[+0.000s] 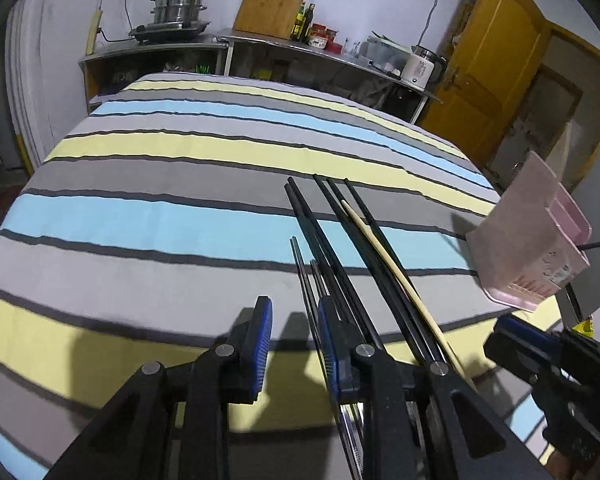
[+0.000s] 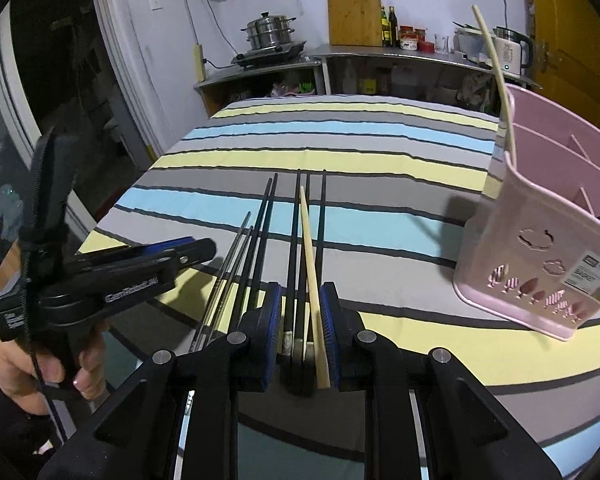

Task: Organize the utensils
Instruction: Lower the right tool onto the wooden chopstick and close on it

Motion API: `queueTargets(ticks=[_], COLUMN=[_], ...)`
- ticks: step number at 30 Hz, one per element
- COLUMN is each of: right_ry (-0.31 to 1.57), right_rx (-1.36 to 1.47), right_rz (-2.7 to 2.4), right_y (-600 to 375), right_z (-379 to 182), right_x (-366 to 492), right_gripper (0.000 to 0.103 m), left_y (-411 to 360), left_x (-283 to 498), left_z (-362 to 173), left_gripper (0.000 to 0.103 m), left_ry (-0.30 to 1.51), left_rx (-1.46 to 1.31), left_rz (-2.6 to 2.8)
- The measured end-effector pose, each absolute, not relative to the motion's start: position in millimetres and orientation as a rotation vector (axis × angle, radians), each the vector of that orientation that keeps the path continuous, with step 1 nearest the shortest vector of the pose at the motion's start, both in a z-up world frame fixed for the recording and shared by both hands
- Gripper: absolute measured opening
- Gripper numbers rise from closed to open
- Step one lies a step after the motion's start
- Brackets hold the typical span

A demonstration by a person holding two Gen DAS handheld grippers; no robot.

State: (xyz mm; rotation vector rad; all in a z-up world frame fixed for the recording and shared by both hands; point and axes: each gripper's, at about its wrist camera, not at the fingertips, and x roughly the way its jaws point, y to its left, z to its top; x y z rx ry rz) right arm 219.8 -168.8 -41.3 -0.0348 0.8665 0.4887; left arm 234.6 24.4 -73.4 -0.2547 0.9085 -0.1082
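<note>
Right wrist view: the right hand-held gripper (image 2: 300, 316) straddles the near ends of several chopsticks (image 2: 300, 280), its blue ribbed pads (image 2: 275, 312) just beside a pale wooden stick (image 2: 313, 280) and two or three black ones; whether the pads are pressing them cannot be told. The sticks lie on a striped cloth (image 2: 340, 144) covering the counter, running toward 12 o'clock. At 2 o'clock stands the pink holder (image 2: 540, 264), a perforated plastic caddy with dividers, one pale stick (image 2: 496, 76) already upright in it. At 9 o'clock the left hand-held gripper (image 2: 188, 252) hovers over the thin metal pair (image 2: 228, 272).

Left wrist view: the left hand-held gripper (image 1: 294, 332) is spread wide and holds nothing; the metal pair passes by its right pad.

To do the step well, close squarely across the bundle near its ends so that the smooth, tapered sticks do not fan out or slip, then lift level and tip them into the holder.
</note>
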Motion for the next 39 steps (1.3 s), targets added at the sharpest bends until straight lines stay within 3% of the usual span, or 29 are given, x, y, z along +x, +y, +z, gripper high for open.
queueTargets(ticks=[11, 22, 39], right_ry=[0.890, 0.879, 0.952], right_rx=[-0.025, -0.062, -0.127], right_rz=[0.485, 0.511, 0.529], right_y=[-171, -150, -114], right_z=[-53, -53, -81], right_x=[232, 257, 317], right_gripper=[0.020, 0.017, 0.014], left_y=[12, 22, 41], left_x=[248, 244, 261], left_z=[-83, -82, -82], left_gripper=[0.023, 0.008, 0.008], left_ry=[0.896, 0.902, 0.950], left_rx=[-0.151, -0.108, -0.174], left_rz=[-0.093, -0.075, -0.040])
